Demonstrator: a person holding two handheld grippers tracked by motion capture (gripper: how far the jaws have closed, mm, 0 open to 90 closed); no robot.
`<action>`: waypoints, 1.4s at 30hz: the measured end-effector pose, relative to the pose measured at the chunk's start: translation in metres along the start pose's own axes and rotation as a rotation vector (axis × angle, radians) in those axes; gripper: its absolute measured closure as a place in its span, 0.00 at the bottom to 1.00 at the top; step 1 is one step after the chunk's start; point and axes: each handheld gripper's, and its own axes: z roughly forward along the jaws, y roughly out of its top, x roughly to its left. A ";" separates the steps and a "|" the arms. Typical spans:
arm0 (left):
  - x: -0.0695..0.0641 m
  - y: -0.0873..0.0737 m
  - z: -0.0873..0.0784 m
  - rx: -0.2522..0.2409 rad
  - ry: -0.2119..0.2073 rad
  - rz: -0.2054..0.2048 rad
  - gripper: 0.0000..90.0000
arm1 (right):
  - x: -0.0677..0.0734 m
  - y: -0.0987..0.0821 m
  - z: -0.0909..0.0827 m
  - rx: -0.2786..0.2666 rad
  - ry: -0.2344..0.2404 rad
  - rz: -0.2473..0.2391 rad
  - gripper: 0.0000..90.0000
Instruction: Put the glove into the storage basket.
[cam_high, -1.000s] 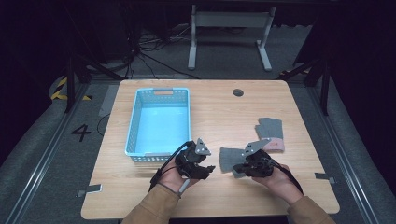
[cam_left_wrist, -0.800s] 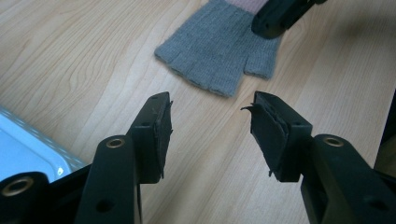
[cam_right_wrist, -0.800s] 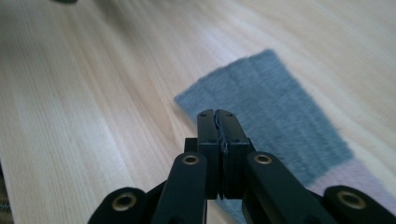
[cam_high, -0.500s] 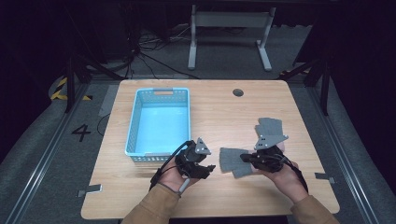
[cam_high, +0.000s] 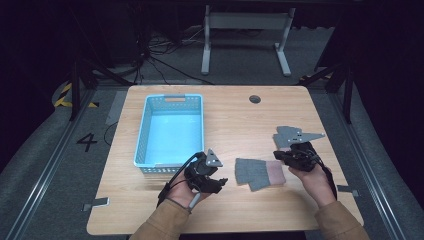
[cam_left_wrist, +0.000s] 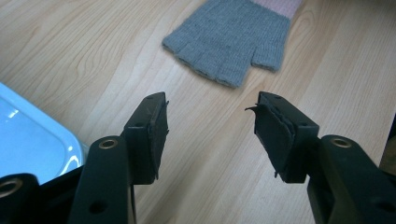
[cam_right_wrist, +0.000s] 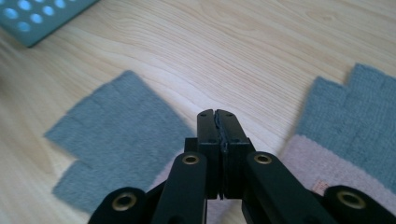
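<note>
Wooden table (cam_high: 230, 125), glove (cam_high: 259, 172) flat between claws, left claw (cam_left_wrist: 210, 135) just opening, empty, right claw (cam_right_wrist: 217, 116) closed, empty.

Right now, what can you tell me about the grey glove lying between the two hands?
The glove is grey knitted wool with short, cut-off finger ends and a pale pink cuff. It lies flat and spread out on the wooden table, fingers toward the left gripper, cuff toward the right gripper. The left gripper's open jaws point at its fingers without touching. The right gripper's shut jaws are above its cuff end; whether they touch it cannot be told.
</note>
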 end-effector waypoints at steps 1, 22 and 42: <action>0.000 0.000 0.000 0.000 0.000 0.000 0.50 | 0.000 0.000 0.000 0.000 0.000 0.000 0.99; 0.002 -0.006 -0.004 -0.003 0.009 -0.017 0.49 | -0.024 -0.012 0.024 0.106 -0.060 0.048 0.98; -0.003 0.009 0.008 -0.003 -0.027 0.023 0.49 | -0.040 -0.035 0.009 0.139 -0.104 0.109 0.99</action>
